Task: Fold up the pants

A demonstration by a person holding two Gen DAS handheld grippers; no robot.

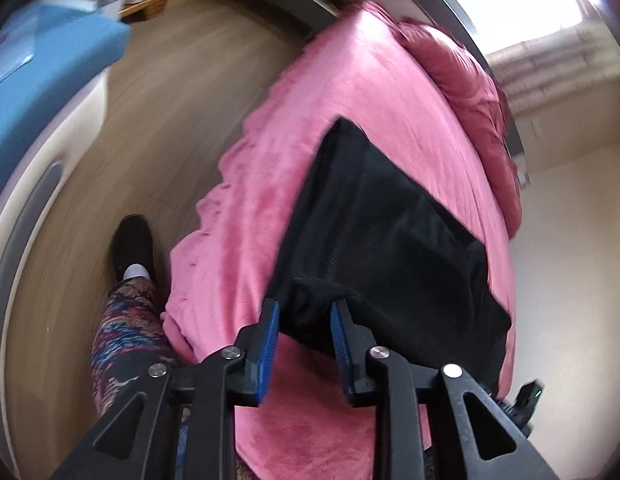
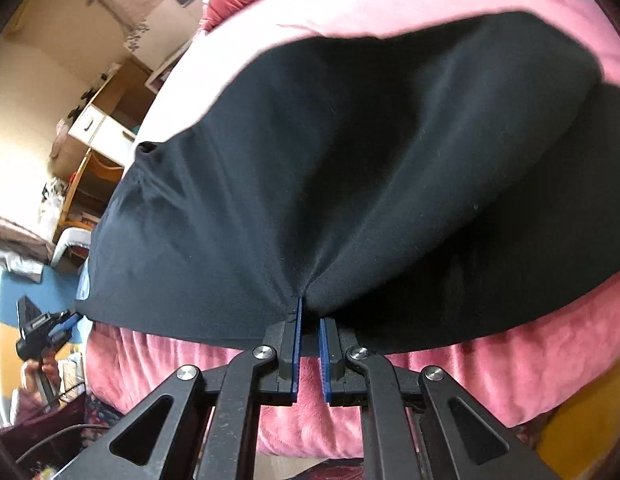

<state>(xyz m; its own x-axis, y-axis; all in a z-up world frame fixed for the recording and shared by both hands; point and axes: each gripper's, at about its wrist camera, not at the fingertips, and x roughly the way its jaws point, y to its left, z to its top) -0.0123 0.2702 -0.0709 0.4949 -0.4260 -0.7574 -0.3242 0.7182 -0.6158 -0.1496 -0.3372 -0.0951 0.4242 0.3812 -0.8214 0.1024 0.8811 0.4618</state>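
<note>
Black pants [image 2: 329, 160] lay on the pink blanket [image 1: 349, 92], no readable label showing. Right gripper [image 2: 308, 312] pinched their near edge tight; left gripper [image 1: 306, 312] stood narrowly parted, fabric loose between its pads.

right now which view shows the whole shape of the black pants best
The left wrist view: the black pants lie folded on the pink blanket with nearly every edge visible. The right wrist view is too close; the pants fill the frame, their right side cut off, showing mainly the cloth pinched in the right gripper.
</note>
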